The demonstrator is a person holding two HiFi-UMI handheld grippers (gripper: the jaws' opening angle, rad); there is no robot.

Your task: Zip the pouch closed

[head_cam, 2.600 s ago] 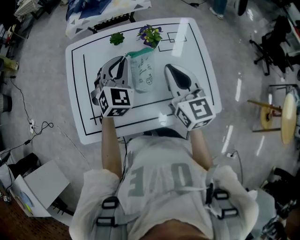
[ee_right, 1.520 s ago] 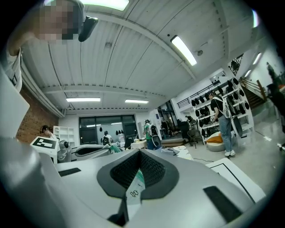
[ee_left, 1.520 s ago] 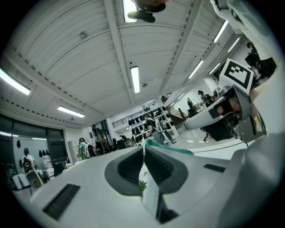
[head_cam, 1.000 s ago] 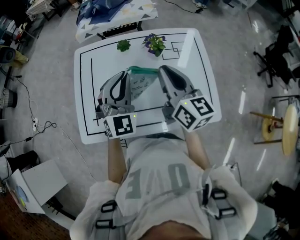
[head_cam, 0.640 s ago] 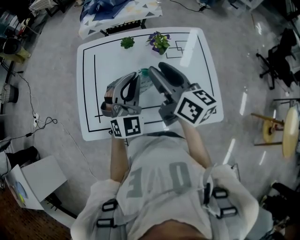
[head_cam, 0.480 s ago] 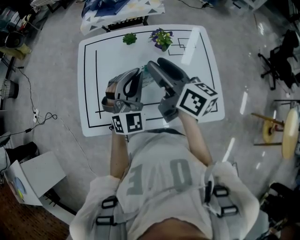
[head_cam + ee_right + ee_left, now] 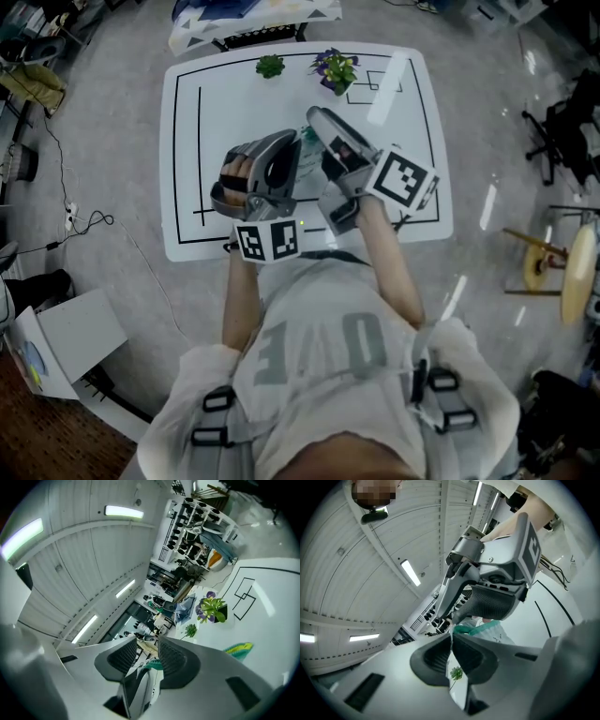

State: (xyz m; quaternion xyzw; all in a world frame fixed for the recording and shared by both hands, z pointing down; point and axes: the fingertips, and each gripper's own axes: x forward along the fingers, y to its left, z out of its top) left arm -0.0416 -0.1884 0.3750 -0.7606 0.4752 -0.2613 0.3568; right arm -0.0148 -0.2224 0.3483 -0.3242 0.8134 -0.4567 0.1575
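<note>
The clear pouch [image 7: 307,139] with a teal zip is lifted off the white table [image 7: 187,141], mostly hidden between the two grippers. My left gripper [image 7: 289,148] is shut on the pouch's thin edge, which shows between its pads in the left gripper view [image 7: 451,637]. The teal zip end [image 7: 480,629] sticks out just past them. My right gripper [image 7: 319,129] has come in from the right, close against the left one, and shows large in the left gripper view [image 7: 457,618]. Its jaws [image 7: 147,648] are closing, with a gap left and the teal zip [image 7: 152,665] between them, untouched by the pads.
Two small potted plants stand at the table's far edge, a green one [image 7: 270,66] and a purple-flowered one [image 7: 337,71], also in the right gripper view [image 7: 213,609]. Black lines are drawn on the table. A cloth-covered bench [image 7: 253,11] stands behind it.
My right gripper has rolled and moved left toward the left gripper's tips, and its jaws have come apart. The left gripper has rolled a little, still holding the pouch.
</note>
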